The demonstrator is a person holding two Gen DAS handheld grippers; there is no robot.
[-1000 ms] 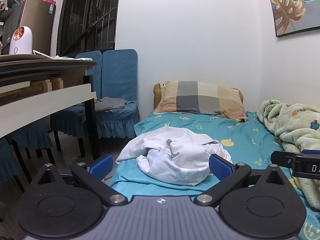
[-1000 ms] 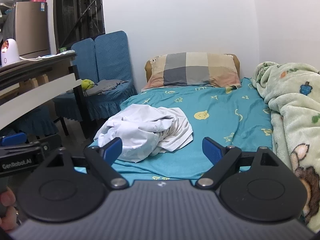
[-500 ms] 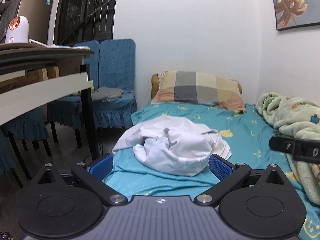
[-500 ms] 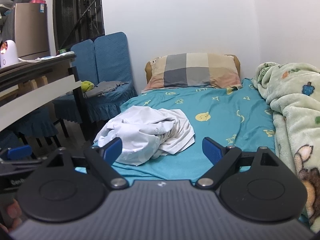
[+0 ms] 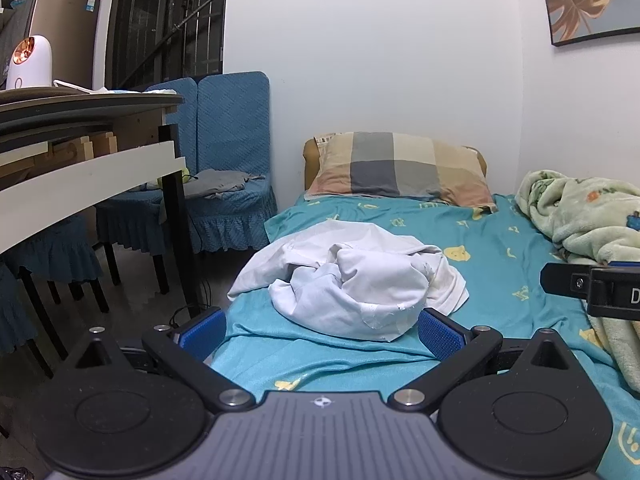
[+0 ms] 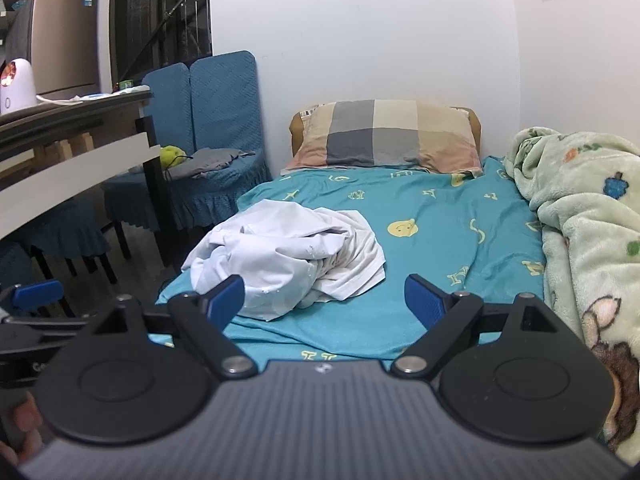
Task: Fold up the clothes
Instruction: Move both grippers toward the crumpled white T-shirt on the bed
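Note:
A crumpled white garment (image 5: 348, 276) lies in a heap near the left front edge of the teal bed sheet (image 5: 500, 248); it also shows in the right wrist view (image 6: 288, 256). My left gripper (image 5: 320, 330) is open and empty, just short of the heap's near edge. My right gripper (image 6: 324, 300) is open and empty, a little short of the heap and to its right. The right gripper's side shows at the right edge of the left wrist view (image 5: 596, 284).
A plaid pillow (image 5: 400, 170) lies at the head of the bed. A pale green blanket (image 6: 592, 220) is piled along the right side. A table (image 5: 80, 152) and blue chairs (image 5: 228, 152) stand left of the bed, beside the floor gap.
Both grippers have moved a little closer to the white garment, which looks larger now. The left view dipped then rose. Both stay open.

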